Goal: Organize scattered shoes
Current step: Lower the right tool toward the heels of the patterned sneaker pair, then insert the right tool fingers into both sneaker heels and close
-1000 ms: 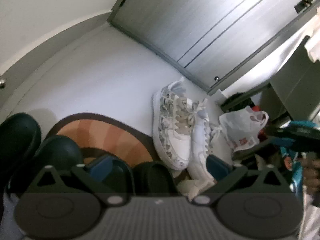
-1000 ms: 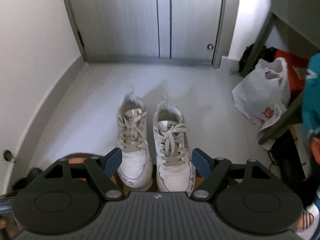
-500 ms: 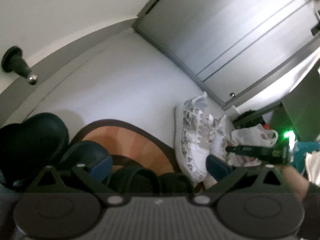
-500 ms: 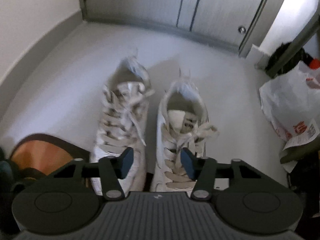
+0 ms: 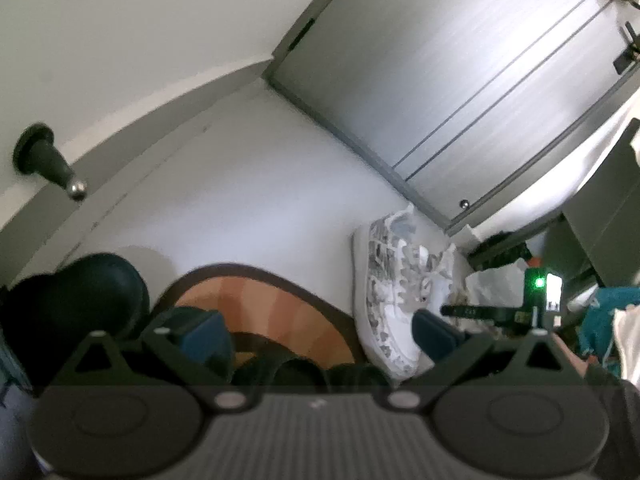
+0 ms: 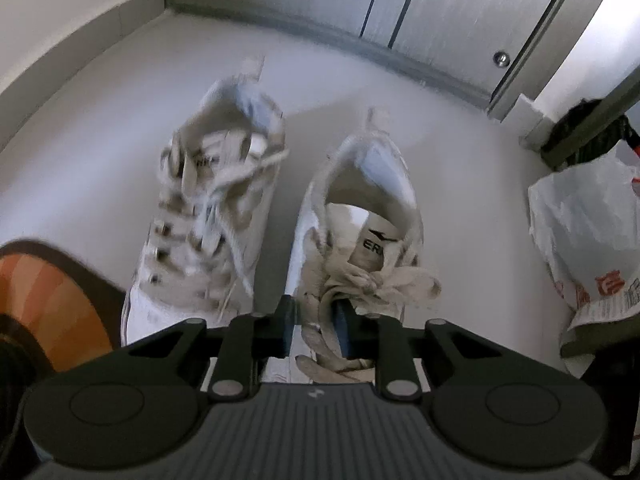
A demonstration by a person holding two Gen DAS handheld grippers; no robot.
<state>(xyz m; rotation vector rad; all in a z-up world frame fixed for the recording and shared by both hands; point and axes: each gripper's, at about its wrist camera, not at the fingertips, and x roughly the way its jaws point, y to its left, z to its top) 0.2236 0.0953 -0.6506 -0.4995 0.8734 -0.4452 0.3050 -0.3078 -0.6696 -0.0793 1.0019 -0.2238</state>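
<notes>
Two white lace-up sneakers stand side by side on the pale floor, heels toward the grey doors. In the right wrist view my right gripper (image 6: 314, 330) is shut on the laced front of the right sneaker (image 6: 360, 216). The left sneaker (image 6: 216, 208) stands just beside it. In the left wrist view my left gripper (image 5: 320, 334) is open and empty above dark slippers (image 5: 304, 370) on an orange mat (image 5: 280, 312). The white sneakers (image 5: 388, 292) show to its right, with the right gripper's body (image 5: 500, 312) over them. A black shoe (image 5: 88, 296) lies at the left.
Grey sliding doors (image 6: 420, 12) close off the far side. A white plastic bag (image 6: 588, 232) sits at the right beside a dark shelf frame (image 6: 588, 140). A door stopper (image 5: 48, 160) sticks out of the left wall. The orange mat's edge (image 6: 44, 304) shows at lower left.
My right gripper moved down onto the right sneaker and closed on its laces. My left gripper tilted up and leftward and stayed open.
</notes>
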